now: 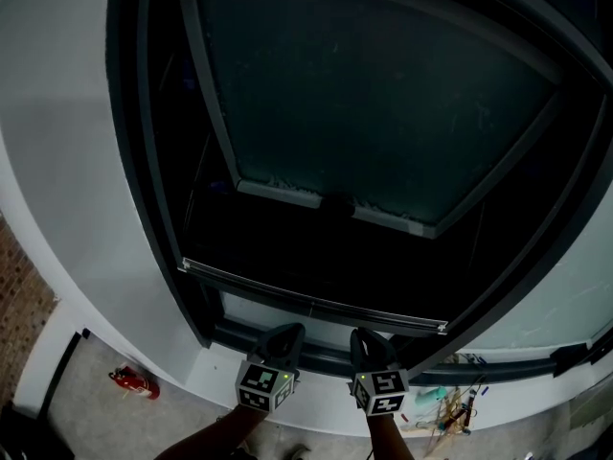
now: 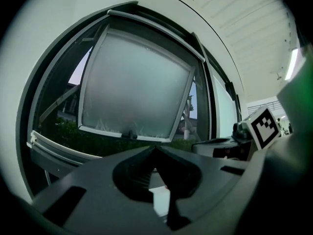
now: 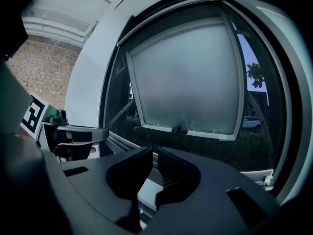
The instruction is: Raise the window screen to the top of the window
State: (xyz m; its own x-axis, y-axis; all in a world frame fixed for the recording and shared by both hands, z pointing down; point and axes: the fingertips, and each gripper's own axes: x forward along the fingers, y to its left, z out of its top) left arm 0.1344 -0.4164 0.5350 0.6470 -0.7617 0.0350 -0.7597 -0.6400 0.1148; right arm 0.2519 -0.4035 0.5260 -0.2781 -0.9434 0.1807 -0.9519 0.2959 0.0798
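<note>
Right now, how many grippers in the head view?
2: left gripper below the window frame, left of centre; right gripper beside it on the right. None seems hidden.

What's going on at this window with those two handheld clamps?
A person holds the left gripper and right gripper low by the sill. Both are shut and empty, away from the screen. The screen sits raised, its bottom rail well above the sill, with an open gap beneath.
</note>
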